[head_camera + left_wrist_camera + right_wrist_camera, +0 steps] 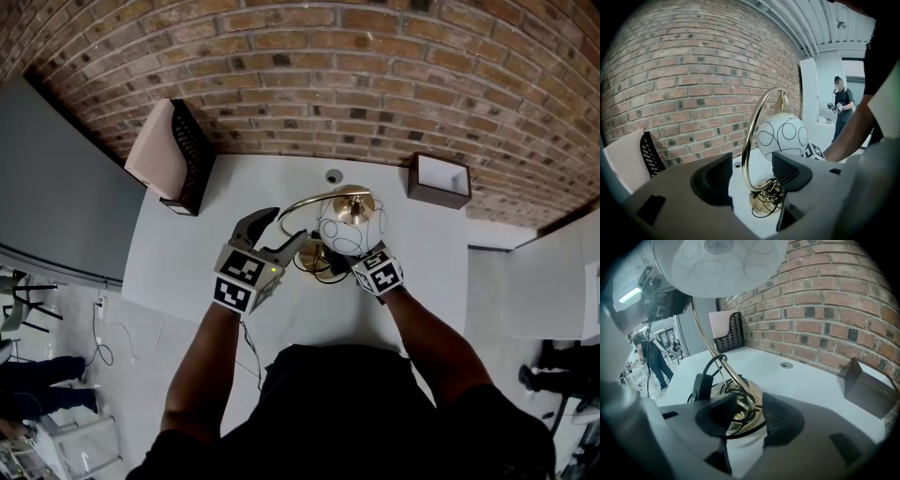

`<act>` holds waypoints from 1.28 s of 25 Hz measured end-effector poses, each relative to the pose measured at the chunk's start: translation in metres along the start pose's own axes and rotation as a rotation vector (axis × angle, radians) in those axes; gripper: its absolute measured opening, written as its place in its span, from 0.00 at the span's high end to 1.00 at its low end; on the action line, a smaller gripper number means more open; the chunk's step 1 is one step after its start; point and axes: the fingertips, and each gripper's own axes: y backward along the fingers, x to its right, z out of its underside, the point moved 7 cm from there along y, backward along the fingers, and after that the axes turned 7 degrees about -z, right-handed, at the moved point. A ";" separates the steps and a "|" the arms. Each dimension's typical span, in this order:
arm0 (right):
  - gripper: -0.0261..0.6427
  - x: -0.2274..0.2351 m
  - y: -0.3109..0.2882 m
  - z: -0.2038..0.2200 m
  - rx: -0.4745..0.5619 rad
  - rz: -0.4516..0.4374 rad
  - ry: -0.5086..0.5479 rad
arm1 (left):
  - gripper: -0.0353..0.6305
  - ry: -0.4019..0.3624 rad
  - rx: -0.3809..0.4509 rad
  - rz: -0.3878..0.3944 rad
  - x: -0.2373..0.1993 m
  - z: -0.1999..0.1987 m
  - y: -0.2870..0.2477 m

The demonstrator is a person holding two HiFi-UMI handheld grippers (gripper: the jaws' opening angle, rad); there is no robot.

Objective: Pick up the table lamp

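Observation:
The table lamp stands on the white table [187, 253]. It has a white globe shade [349, 223] with black loops, a curved brass arm [300, 202] and a round brass base [323, 261] wrapped in black cord. My left gripper [281, 232] is open. In the left gripper view the brass arm [749, 154] rises between the jaws with a gap on each side of it. My right gripper [352, 264] reaches in under the globe. In the right gripper view its jaws [747, 416] stand narrowly apart around the foot of the arm, over the base [753, 388]. The pads do not visibly press on it.
A black mesh file holder [173, 155] with a pale folder stands at the table's back left. A brown open box [439, 180] sits at the back right, by the brick wall. A cable hole [334, 175] lies behind the lamp. People stand far off [841, 105].

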 end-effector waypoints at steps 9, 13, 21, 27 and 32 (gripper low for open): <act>0.77 -0.001 -0.006 -0.003 -0.019 0.018 0.000 | 0.66 0.012 0.022 -0.021 -0.002 -0.003 0.001; 0.81 -0.003 -0.006 -0.004 -0.017 0.017 0.005 | 0.72 0.016 0.026 -0.024 -0.001 -0.004 0.001; 0.86 0.000 -0.006 -0.001 -0.007 0.019 0.025 | 0.84 0.041 0.036 -0.061 -0.006 -0.004 0.002; 0.87 0.001 -0.007 0.001 0.004 0.022 0.046 | 0.88 0.030 0.032 -0.084 -0.006 -0.004 0.002; 0.88 0.003 -0.009 0.003 0.016 0.008 0.053 | 0.88 0.032 0.036 -0.085 -0.006 -0.004 0.001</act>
